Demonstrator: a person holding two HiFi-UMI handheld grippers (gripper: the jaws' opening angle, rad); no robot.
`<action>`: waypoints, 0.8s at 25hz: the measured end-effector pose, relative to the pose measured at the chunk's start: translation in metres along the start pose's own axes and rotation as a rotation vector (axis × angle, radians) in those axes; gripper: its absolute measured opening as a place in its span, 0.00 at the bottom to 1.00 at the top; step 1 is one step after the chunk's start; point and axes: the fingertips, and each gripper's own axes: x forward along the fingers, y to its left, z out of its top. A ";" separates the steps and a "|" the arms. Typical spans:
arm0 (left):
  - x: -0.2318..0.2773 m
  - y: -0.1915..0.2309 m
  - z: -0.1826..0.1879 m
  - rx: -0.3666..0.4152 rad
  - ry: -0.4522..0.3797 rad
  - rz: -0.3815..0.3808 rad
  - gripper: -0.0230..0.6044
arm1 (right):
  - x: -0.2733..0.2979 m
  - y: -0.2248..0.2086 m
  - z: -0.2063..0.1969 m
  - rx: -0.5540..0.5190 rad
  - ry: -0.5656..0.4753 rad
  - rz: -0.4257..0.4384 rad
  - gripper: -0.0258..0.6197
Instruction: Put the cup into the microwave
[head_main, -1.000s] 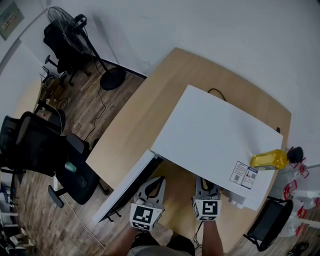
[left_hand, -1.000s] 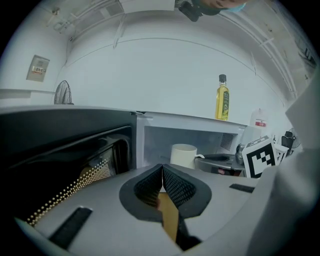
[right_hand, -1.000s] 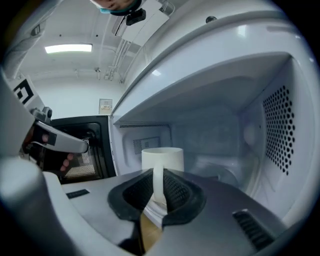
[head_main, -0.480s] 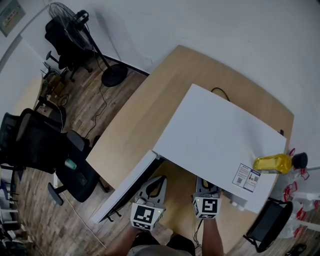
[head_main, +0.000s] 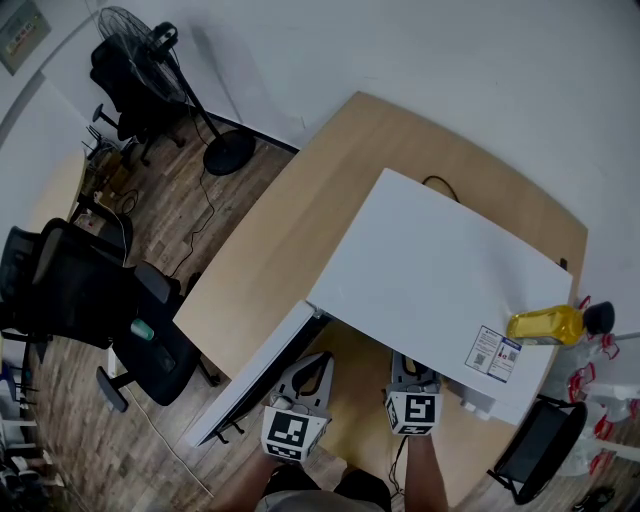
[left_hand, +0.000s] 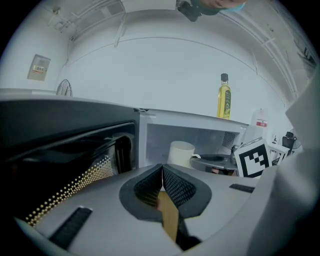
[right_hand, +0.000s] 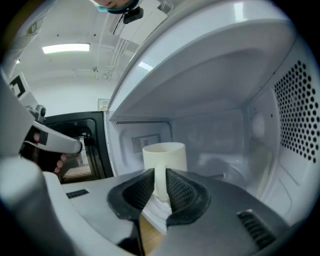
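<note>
A white microwave (head_main: 440, 270) is seen on a wooden desk (head_main: 290, 230), with its door (head_main: 250, 375) swung open toward eight o'clock in the head view. A white cup (right_hand: 164, 156) is set upright inside the cavity, its handle turned toward the opening. Its base is hidden behind the jaws, and what the cup contains cannot be told, since only its side and rim are shown. The handle is clasped between the nearly closed jaws of the right hand-held gripper (right_hand: 160, 172), which is pointed into the cavity. The left hand-held gripper (left_hand: 162, 167) is held just outside, its jaws pressed together with nothing between them; in its view the cup is seen at one o'clock beyond them. A bottle (head_main: 543, 325) filled with yellow liquid is stood on the microwave's top, near its four o'clock corner.
</note>
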 end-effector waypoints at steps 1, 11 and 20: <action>0.000 0.000 0.001 -0.001 -0.002 0.001 0.08 | 0.000 0.002 0.000 0.004 0.001 0.008 0.15; -0.009 0.001 0.001 0.000 0.000 0.006 0.08 | -0.002 0.004 -0.002 0.032 0.009 0.001 0.35; -0.018 -0.004 0.007 0.020 -0.015 0.002 0.08 | -0.012 0.006 0.004 0.029 0.003 -0.005 0.36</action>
